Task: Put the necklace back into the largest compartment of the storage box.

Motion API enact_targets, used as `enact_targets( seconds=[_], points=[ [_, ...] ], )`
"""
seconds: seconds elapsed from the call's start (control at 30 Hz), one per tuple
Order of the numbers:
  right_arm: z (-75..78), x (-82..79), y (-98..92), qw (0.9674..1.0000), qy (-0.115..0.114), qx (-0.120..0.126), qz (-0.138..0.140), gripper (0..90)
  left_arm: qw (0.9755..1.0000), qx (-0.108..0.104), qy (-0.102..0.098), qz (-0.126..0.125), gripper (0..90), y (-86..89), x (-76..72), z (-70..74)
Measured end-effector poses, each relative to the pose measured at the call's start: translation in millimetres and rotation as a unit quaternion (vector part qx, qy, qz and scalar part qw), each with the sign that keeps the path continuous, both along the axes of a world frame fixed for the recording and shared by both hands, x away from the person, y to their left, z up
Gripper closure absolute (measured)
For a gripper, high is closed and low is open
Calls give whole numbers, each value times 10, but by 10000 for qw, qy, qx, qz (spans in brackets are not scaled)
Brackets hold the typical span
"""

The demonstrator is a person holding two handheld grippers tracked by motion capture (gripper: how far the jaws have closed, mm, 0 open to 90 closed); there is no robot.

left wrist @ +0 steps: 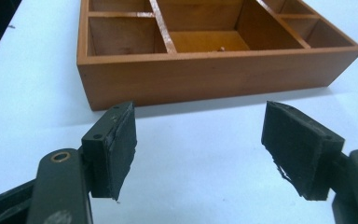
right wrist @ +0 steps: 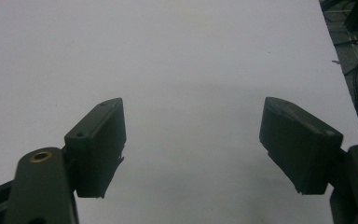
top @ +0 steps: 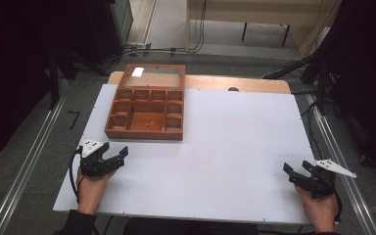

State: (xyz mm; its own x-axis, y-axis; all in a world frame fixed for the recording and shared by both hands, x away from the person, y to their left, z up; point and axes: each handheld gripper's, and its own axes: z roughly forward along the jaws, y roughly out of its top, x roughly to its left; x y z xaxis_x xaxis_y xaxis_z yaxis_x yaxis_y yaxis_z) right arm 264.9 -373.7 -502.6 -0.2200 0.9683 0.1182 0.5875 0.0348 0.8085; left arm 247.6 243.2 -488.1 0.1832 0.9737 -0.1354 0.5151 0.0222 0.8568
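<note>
A brown wooden box (top: 146, 107) with several compartments lies on the white table (top: 225, 142) at the back left, its glass lid (top: 152, 77) swung open behind it. A small pale item (top: 150, 123) rests in its large middle compartment. My left gripper (top: 115, 153) sits open near the table's front left corner, just in front of the box (left wrist: 205, 70), with nothing between its jaws. My right gripper (top: 296, 170) is open near the front right edge, jaws wide apart over bare table (right wrist: 191, 84) and holding nothing.
Metal rails (top: 24, 166) run along the floor on both sides of the table. Cables (top: 293, 68) lie on the floor beyond the far right corner. A wooden desk (top: 254, 12) stands at the back. A strip of wooden tabletop (top: 254, 84) shows past the white sheet.
</note>
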Motion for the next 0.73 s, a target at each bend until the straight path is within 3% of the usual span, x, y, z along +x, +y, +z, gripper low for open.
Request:
enact_targets(
  seconds=[0.53,0.67,0.73],
  points=[
    [0,-2,-3,10000,-14,1,-4,209,9999,56,128,-32,265,40,-167,-72],
    [-1,-3,-9,10000,-8,8,-9,210,9997,12,255,-18,267,67,-192,-112],
    [-1,0,-6,10000,-1,13,-21,210,9998,37,198,9,266,67,-189,-82]
  ],
)
